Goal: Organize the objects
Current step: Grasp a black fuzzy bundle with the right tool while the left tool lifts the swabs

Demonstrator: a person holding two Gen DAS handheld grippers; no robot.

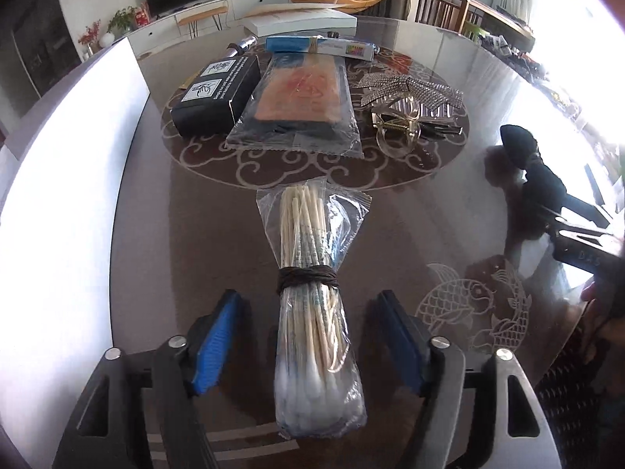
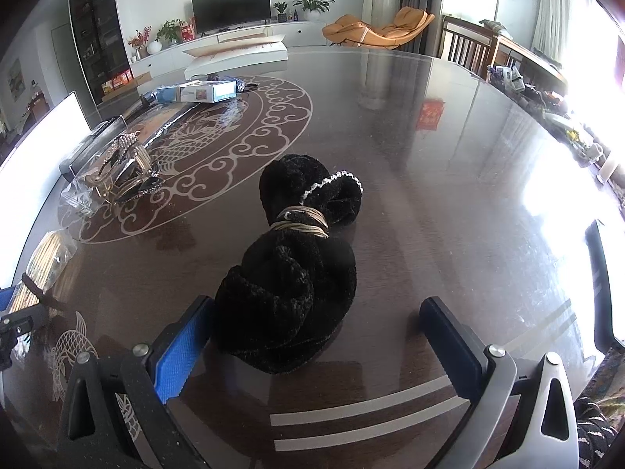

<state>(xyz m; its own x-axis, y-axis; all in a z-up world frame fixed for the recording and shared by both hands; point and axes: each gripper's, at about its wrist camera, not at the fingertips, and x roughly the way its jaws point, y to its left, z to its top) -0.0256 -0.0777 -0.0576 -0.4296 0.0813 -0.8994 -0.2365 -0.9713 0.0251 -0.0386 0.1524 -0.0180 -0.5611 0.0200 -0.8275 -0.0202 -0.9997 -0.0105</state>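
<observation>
The swab bag (image 1: 312,305) looks light and crinkly; grab near its string. Both hand-held grippers, left (image 1: 308,336) and right (image 2: 312,344), are wide, holding nothing.

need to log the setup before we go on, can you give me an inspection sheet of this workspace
surface: glossy dark round table with pale scroll and fish inlay.
job's things: clear bag of wooden cotton swabs tied with dark cord; black fuzzy fabric bundle bound with tan bands.
clutter: black box with white labels, clear-wrapped flat orange pack, rhinestone hair clips, blue and white carton.
grippers: left gripper open, swabs between its fingers untouched; right gripper open around the bundle.
cables: nothing seen.
surroundings: television, orange lounge chair, potted plants.
</observation>
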